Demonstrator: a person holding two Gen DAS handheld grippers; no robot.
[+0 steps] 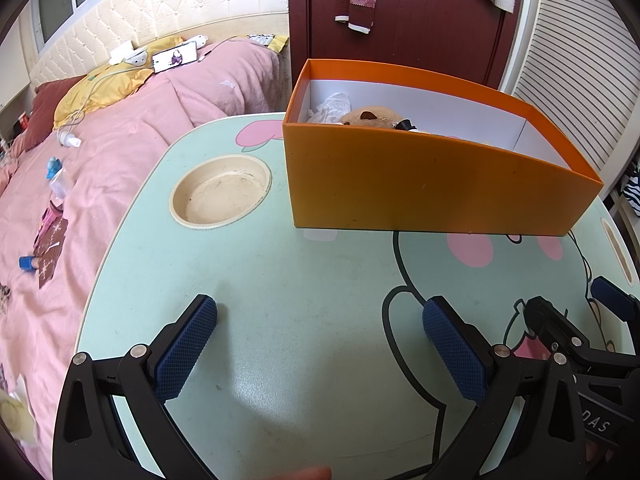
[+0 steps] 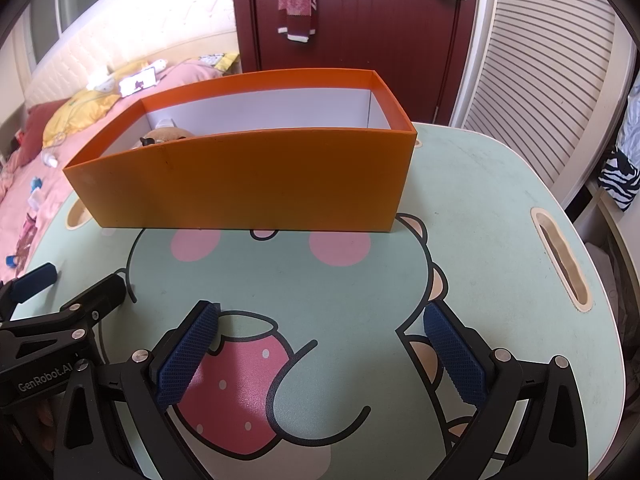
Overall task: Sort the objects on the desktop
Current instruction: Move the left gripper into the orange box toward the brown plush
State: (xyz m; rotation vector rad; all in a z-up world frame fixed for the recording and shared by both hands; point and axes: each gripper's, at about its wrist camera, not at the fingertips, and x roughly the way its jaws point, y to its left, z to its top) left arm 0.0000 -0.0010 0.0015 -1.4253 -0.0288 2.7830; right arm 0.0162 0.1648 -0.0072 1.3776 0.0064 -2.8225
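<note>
The surface [image 2: 500, 208], a rounded lap table printed with a cartoon, is sitting beside the bed [image 1: 132, 128], its curved rim falling away close on the right. The orange box [image 2: 248, 184] is standing across its far half, holding a brown plush toy [image 1: 372, 116] and a white crumpled item [image 1: 332, 106]; no loose objects are showing on the printed area. The left tool [image 1: 320, 344] and right tool [image 2: 320, 344] are both hovering spread and holding nothing. A careless reach could be nudging the light box backward toward the far edge. Open room is lying between tools and box; the cup recess [image 1: 220, 192] and handle slot [image 2: 560, 256] are interrupting the sides.
</note>
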